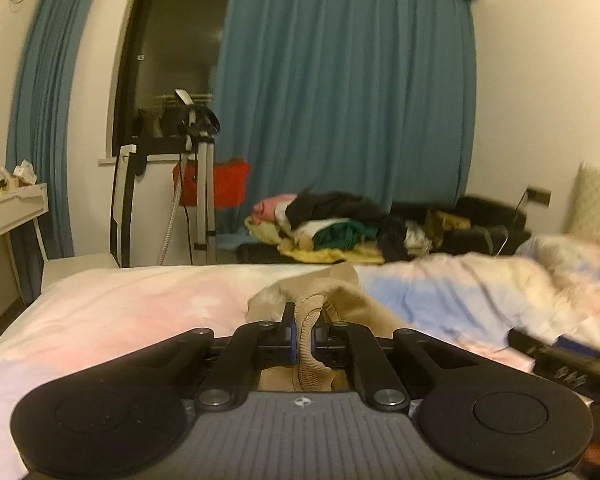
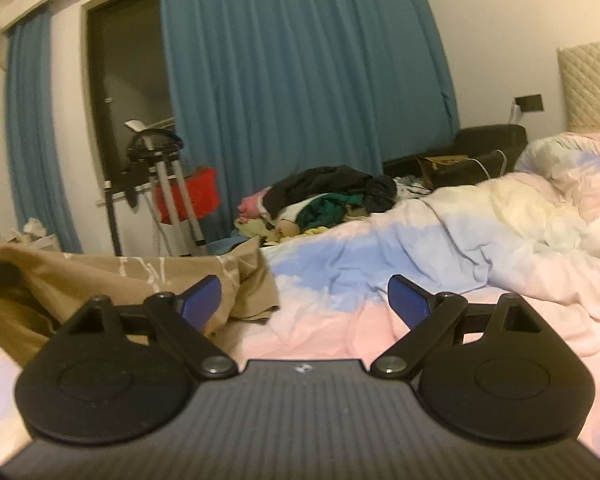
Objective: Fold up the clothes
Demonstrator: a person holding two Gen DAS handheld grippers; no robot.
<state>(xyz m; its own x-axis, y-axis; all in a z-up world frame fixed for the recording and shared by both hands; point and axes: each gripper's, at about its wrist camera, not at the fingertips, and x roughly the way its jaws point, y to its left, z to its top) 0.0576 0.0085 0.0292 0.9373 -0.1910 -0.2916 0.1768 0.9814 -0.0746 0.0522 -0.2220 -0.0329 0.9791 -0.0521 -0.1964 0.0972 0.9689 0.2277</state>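
Note:
A tan garment (image 1: 352,300) with a ribbed hem lies bunched on the pastel bedspread (image 1: 140,304). My left gripper (image 1: 303,338) is shut on its ribbed edge, and the cloth is lifted between the blue pads. In the right wrist view the same tan garment (image 2: 112,276), with pale streaks on it, drapes at the left over the bedspread (image 2: 340,320). My right gripper (image 2: 304,300) is open above the bed with nothing between its fingers; its left pad (image 2: 202,300) sits in front of the garment's edge.
A pile of mixed clothes (image 1: 332,224) lies beyond the bed's far edge before blue curtains (image 1: 340,100). A stand (image 1: 200,184) with a red item is at the left, and a white shelf (image 1: 12,204) at far left. A rumpled duvet (image 2: 520,208) fills the right.

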